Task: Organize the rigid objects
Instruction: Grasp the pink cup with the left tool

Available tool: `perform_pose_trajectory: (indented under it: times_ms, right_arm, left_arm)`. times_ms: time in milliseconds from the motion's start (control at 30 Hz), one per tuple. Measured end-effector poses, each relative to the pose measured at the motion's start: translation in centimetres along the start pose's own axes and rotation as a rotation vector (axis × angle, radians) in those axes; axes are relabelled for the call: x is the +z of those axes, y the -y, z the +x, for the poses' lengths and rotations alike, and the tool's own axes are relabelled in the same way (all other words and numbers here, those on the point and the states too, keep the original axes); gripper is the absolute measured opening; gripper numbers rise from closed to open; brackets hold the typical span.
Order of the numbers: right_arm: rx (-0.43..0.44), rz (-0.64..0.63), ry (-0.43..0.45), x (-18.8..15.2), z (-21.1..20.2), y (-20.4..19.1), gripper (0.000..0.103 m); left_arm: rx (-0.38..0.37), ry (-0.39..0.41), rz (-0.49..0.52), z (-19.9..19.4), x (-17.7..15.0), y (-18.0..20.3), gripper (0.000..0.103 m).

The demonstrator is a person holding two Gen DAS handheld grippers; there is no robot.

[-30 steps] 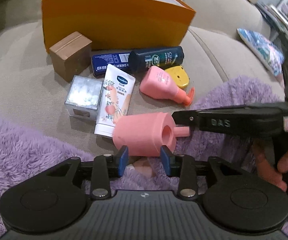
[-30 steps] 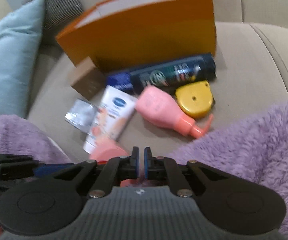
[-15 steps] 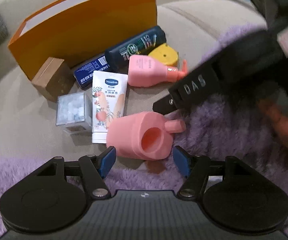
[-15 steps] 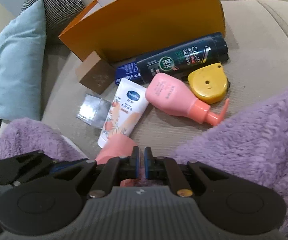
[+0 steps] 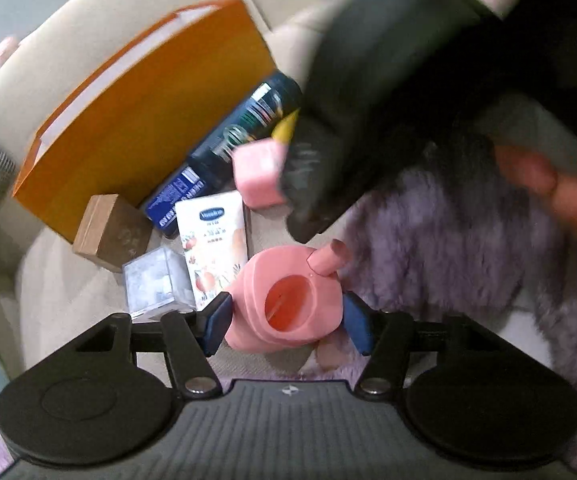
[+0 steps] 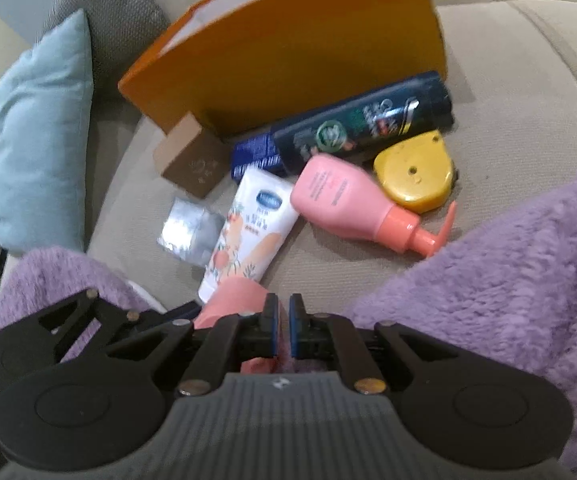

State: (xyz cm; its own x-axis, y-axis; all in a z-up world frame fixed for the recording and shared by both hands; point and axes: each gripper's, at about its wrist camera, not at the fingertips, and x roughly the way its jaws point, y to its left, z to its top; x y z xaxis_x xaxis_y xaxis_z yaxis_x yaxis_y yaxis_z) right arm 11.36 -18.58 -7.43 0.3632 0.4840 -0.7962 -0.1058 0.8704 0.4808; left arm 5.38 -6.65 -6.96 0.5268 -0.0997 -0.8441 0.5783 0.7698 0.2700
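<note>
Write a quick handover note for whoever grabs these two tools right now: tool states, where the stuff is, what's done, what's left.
Left tool: jaws have just been closing around the pink cup; contact unclear.
Right tool: shut, empty, beside that cup.
On the sofa before the orange bag: dark bottle, pink pump bottle, yellow tape measure, white tube, brown box, clear box.
Done: nothing seen in the bag.
Left: everything.

Left tool (image 5: 286,322): black linkage arms, blue pads, silver screws, ribbed grey housing. Right tool (image 6: 283,322): same.
</note>
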Motion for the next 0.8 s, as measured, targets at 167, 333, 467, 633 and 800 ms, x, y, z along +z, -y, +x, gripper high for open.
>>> perform_pose_trajectory:
  times_ms: [167, 333, 467, 633, 800]
  right_arm:
    - [-0.036, 0.003, 0.003, 0.0, -0.2, 0.1, 0.007]
    - [-0.056, -0.025, -0.017, -0.1, 0.4, -0.4, 0.006]
    - [-0.047, -0.015, -0.026, 0.0, 0.5, -0.1, 0.006]
    - [-0.038, -0.041, -0.050, 0.0, 1.3, -0.7, 0.007]
    - [-0.052, -0.002, -0.006, 0.2, 0.4, -0.2, 0.009]
  left_arm:
    - [-0.219, 0.090, -0.411, -0.7, -1.2, -5.7, 0.066]
    - [-0.282, 0.025, -0.607, 1.7, -2.0, -7.6, 0.065]
    - [-0.243, -0.020, -0.550, 1.3, -1.1, -6.6, 0.065]
    - [-0.229, -0.042, -0.547, 2.1, -1.1, -6.8, 0.062]
    - [-0.249, 0.023, -0.595, 1.6, -1.5, -7.9, 0.062]
